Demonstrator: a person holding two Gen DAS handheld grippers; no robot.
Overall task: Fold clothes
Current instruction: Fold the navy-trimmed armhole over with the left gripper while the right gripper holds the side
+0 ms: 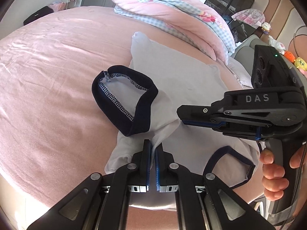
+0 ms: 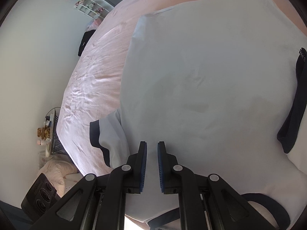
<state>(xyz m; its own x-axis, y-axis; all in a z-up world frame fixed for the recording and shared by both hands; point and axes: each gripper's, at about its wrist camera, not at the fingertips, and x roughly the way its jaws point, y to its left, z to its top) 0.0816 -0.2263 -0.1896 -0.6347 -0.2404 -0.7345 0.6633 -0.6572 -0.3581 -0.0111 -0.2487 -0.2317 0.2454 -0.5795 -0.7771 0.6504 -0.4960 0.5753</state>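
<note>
A white T-shirt [image 1: 178, 84] with a navy collar [image 1: 124, 103] and navy sleeve trim [image 1: 230, 153] lies on the pink bed. My left gripper [image 1: 153, 143] is shut on a pinched ridge of the shirt's shoulder fabric just below the collar. My right gripper [image 1: 182, 113] shows from the side in the left wrist view, its jaws nearly together over the shirt, a hand on its handle. In the right wrist view the right gripper [image 2: 152, 145] has a narrow gap with the shirt [image 2: 201, 76] lying flat beneath; whether it pinches fabric is unclear. A navy-trimmed sleeve [image 2: 103, 140] lies to its left.
The pink bedsheet [image 1: 48, 67] spreads to the left. A folded pink and blue checked quilt [image 1: 172, 13] lies at the far side of the bed. Plush toys [image 1: 291, 57] sit at the right. A dark garment [image 2: 84, 42] hangs off the bed's far edge.
</note>
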